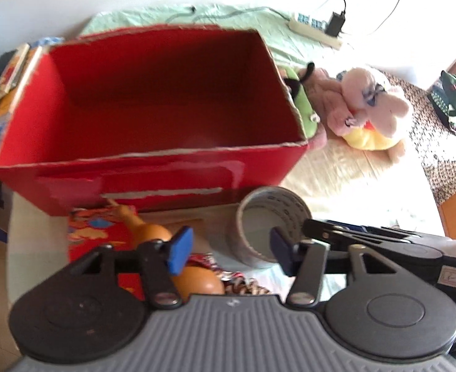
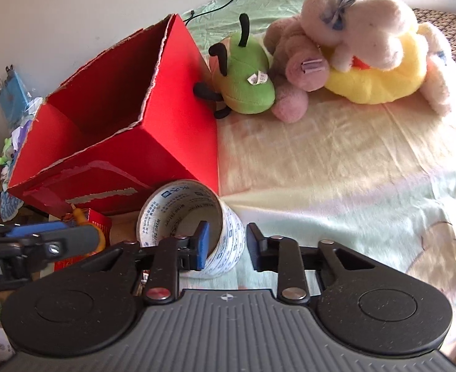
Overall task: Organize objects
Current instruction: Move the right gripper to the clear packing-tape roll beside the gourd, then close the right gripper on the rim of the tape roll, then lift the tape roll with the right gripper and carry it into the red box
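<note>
Right gripper point(image 2: 224, 248) straddles the white printed tape roll's point(image 2: 193, 226) wall, unclenched; squeeze squarely; left gripper point(image 1: 231, 249) gapes empty

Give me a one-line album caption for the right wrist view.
Right gripper straddling the wall of a tape roll beside an open red box, plush toys behind.
</note>
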### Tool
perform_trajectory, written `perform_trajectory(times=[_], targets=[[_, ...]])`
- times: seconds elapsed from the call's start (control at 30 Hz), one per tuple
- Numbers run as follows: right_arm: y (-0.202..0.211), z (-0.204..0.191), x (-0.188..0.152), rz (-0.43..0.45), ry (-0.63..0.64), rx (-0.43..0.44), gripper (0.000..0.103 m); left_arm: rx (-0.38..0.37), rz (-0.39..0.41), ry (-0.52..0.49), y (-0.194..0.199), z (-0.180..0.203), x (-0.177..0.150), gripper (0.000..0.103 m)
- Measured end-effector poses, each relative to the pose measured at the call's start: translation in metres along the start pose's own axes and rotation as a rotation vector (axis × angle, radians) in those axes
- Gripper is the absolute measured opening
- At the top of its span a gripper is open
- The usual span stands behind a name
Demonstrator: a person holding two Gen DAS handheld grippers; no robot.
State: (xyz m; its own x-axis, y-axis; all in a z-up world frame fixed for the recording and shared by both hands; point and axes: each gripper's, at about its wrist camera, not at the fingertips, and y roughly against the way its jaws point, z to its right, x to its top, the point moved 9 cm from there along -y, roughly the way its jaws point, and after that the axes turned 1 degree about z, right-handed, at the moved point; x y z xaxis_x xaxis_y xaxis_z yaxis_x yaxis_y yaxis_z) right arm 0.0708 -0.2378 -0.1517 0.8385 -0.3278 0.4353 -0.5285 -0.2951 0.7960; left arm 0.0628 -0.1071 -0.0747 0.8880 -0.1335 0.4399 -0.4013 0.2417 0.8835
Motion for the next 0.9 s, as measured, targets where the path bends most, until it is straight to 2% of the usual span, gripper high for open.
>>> perform_trajectory(times=[0.1, 0.17, 0.27, 0.33, 0.43, 0.5, 0.73, 0.9], targets=[[-0.006, 0.001, 0.003, -0.005, 0.011, 0.012, 0.023, 0.011, -0.031, -0.002, -0.016, 0.003, 0.000, 0.047], [-0.011, 0.003, 0.004, -0.015, 0.011, 0.023, 0.022, 0.000, -0.044, -0.007, -0.024, 0.007, 0.002, 0.047], [-0.017, 0.004, 0.007, -0.038, 0.006, 0.046, 0.019, 0.034, -0.063, -0.026, -0.040, 0.010, 0.004, 0.044], [-0.019, 0.005, 0.008, -0.045, -0.004, 0.063, 0.014, 0.032, -0.094, -0.016, -0.052, 0.010, 0.003, 0.024], [-0.019, 0.007, 0.010, -0.041, 0.001, 0.072, 0.011, 0.020, -0.128, 0.016, -0.065, 0.007, 0.000, 0.012], [-0.017, 0.008, 0.010, -0.033, 0.005, 0.067, 0.011, 0.014, -0.140, 0.036, -0.071, 0.006, -0.001, 0.007], [0.012, 0.026, 0.017, -0.001, 0.009, 0.035, 0.011, -0.041, -0.112, 0.012, -0.059, 0.036, 0.005, 0.006], [0.065, 0.034, 0.041, 0.126, 0.055, -0.005, 0.012, -0.092, 0.000, -0.061, -0.025, 0.075, 0.030, 0.006]])
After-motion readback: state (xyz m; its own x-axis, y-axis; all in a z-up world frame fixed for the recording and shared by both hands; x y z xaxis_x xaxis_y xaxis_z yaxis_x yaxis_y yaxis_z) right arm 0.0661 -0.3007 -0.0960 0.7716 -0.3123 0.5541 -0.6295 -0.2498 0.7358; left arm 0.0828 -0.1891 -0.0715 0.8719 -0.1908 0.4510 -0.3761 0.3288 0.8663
